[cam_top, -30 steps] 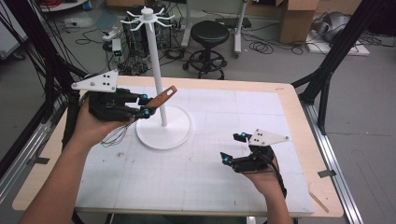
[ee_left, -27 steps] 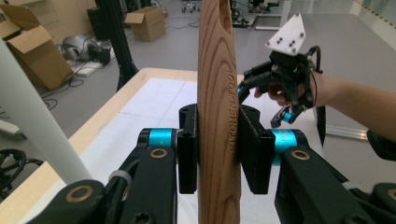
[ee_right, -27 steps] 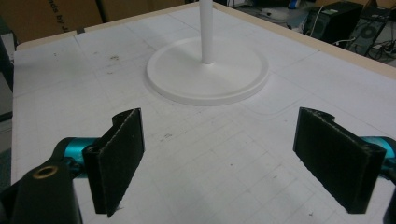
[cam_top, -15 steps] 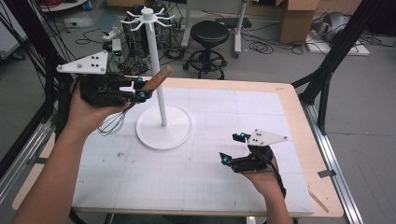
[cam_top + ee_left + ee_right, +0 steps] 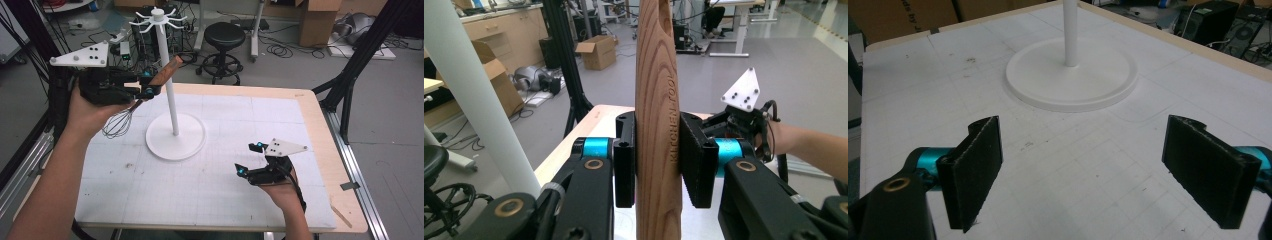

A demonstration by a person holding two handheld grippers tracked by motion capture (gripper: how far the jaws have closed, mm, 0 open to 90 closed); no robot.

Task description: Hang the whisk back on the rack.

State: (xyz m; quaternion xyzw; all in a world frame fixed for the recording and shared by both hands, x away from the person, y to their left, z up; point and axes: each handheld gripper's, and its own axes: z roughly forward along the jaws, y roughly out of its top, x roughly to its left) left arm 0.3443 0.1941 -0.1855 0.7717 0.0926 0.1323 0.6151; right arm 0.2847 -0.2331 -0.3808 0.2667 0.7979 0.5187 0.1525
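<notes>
The left gripper is clenched on the wooden handle of a whisk, held up in the air at the left of the bench, above its white mat. In the left gripper view the two black jaws press flat against either side of the handle, which stands upright between them and bears the engraved words "KITCHEN TOOL". From the high view the handle slants up and to the right, its upper end lying just beside the white pole of the hanging stand, while the wire loops of the whisk hang below the left hand, clear of the mat. The stand's round base sits on the mat near the middle, and its hooked crown is at the top of the pole.

The right gripper rests low at the right front of the mat, well apart from the stand. In the right gripper view its jaws stand wide apart with nothing between them, pointing toward the base.
</notes>
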